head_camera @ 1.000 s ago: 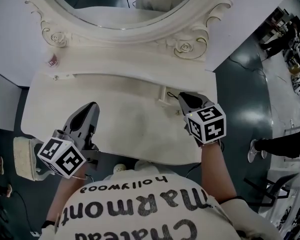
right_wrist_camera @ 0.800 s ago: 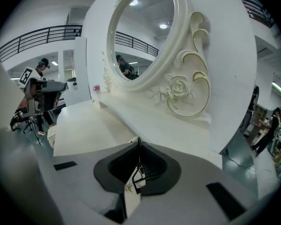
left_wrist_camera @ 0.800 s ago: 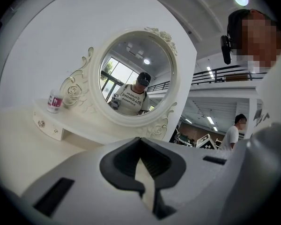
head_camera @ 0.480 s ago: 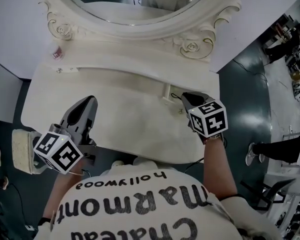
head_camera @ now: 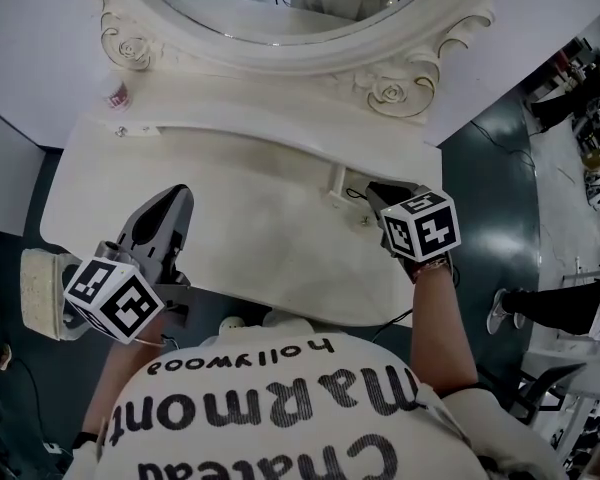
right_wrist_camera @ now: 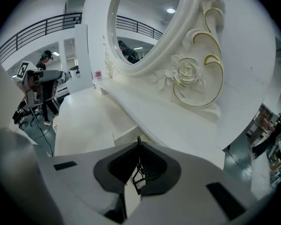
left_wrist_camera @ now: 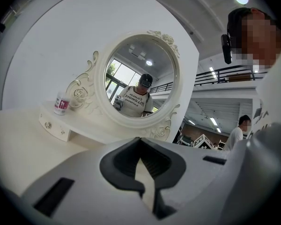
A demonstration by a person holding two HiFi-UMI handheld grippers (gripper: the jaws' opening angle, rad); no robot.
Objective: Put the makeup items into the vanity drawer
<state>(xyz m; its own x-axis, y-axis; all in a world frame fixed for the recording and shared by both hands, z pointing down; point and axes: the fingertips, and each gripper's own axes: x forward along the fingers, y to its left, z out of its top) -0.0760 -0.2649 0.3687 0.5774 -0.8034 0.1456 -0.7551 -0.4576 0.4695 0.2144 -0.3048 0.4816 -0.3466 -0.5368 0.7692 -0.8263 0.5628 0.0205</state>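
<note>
Since your right gripper [head_camera: 376,194] is clamped on a thin black wire item [right_wrist_camera: 138,168] just short of the drawer [right_wrist_camera: 124,134] ahead, which looks pulled out, the wire could snag the drawer's edge and twist loose. Left gripper [head_camera: 176,198] closed, empty. Only the right gripper view shows the pinch; the head view hides it.

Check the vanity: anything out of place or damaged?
Nothing spilled or damaged. A pink-labelled bottle stands upright on the raised shelf, left end, beside the mirror frame; right gripper is shut on a thin black wire item.
</note>
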